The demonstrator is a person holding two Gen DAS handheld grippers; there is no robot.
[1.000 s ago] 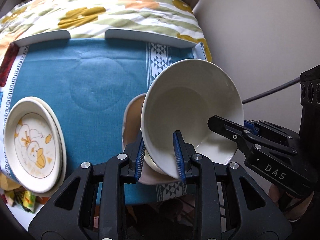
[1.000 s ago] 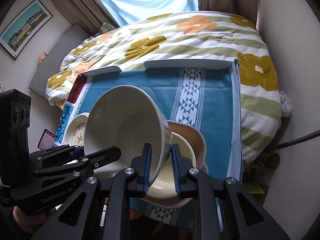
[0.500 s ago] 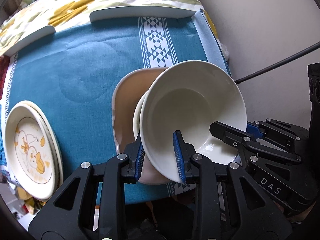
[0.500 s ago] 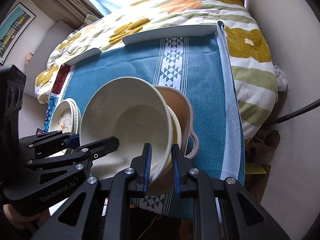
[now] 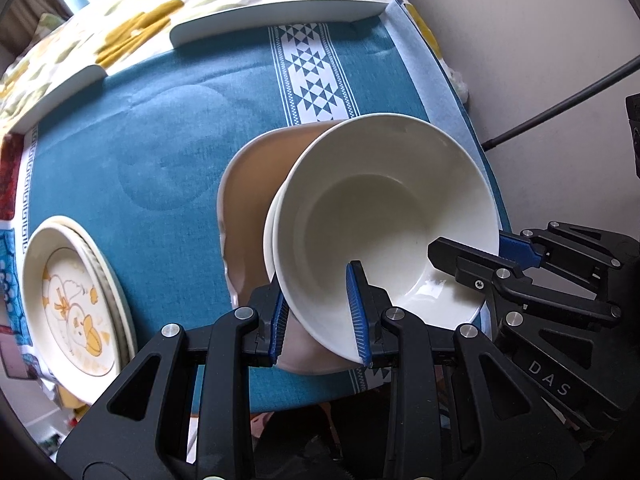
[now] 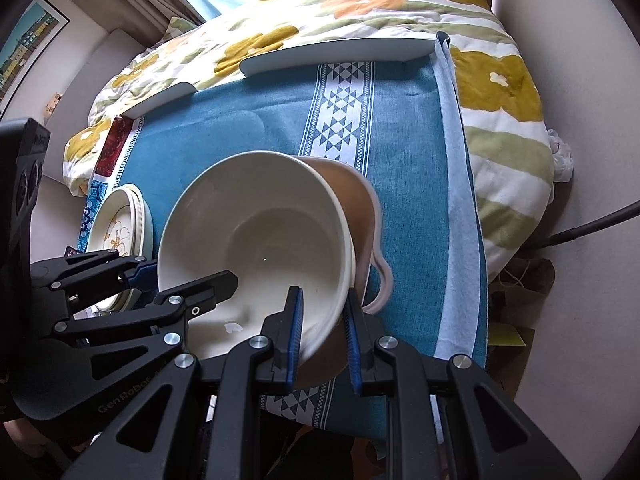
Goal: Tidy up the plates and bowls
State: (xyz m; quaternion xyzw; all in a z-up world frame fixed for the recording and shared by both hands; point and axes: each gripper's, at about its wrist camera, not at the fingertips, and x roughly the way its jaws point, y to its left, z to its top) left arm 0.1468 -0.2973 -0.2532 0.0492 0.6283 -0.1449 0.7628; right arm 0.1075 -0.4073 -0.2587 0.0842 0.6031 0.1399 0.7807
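A large white bowl (image 5: 384, 216) (image 6: 260, 248) is held tilted over the near right part of the table. My left gripper (image 5: 320, 316) (image 6: 176, 276) is shut on the bowl's left rim. My right gripper (image 6: 324, 330) (image 5: 488, 252) is shut on its right rim. Each has one finger inside the bowl and one outside. Right under it a cream bowl (image 5: 270, 236) shows only its rim, nested in a tan dish (image 5: 248, 184) (image 6: 356, 200). Whether the two bowls touch I cannot tell. Stacked plates with a duck drawing (image 5: 72, 300) (image 6: 120, 232) lie at the table's left edge.
A teal cloth with a white patterned band (image 5: 160, 140) (image 6: 400, 140) covers the table. Two white raised strips (image 5: 280, 16) (image 6: 340, 52) line its far edge, with a flowered quilt (image 6: 320, 12) behind. A black cable (image 5: 560, 100) runs along the wall at right.
Both grippers have come down with the white bowl. It has sunk from well above the tan dish to just over the cream bowl, and both views have tipped more steeply downward.
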